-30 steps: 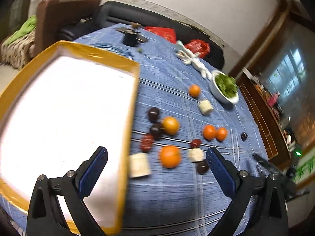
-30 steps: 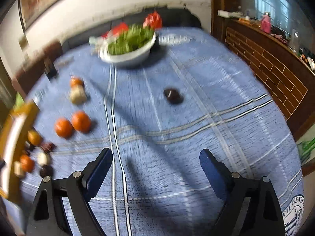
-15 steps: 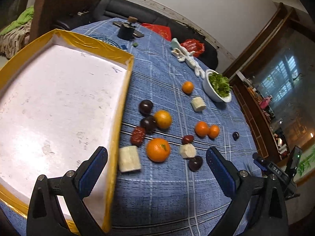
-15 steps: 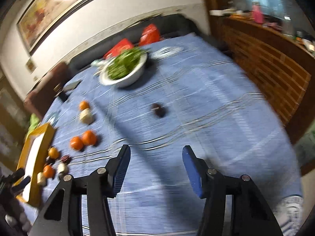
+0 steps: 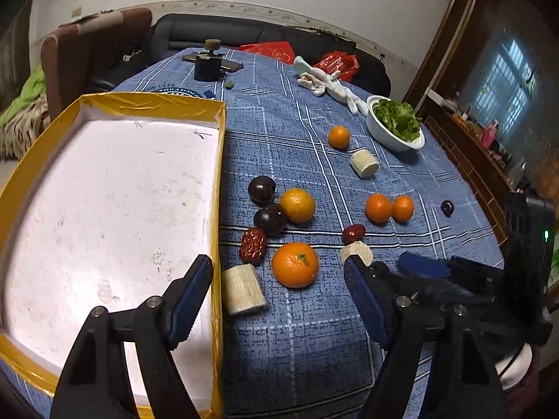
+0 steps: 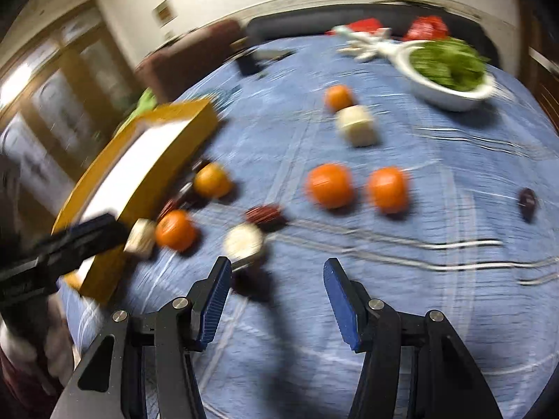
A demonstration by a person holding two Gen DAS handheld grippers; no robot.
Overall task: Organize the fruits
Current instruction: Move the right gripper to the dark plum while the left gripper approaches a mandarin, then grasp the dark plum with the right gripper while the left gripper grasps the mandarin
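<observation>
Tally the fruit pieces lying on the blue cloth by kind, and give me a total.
Oranges: 5
Dark plums: 4 (one shows only as a blurred dark shape by the right claw)
Red dates: 2
Pale chunks: 3
Total: 14

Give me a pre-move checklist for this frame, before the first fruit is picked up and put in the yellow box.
1. Left hand-held gripper open, holding nothing: ok.
2. Right hand-held gripper open, holding nothing: ok.
3. Yellow box has free floor space: ok.
4. Nearest orange lies between the left fingers' line, unobstructed: ok.
5. The two grippers are clear of each other: cannot tell; the right one sits close beside the left.
6. Right wrist view sharp enough to aim: not ok, blurred.
</observation>
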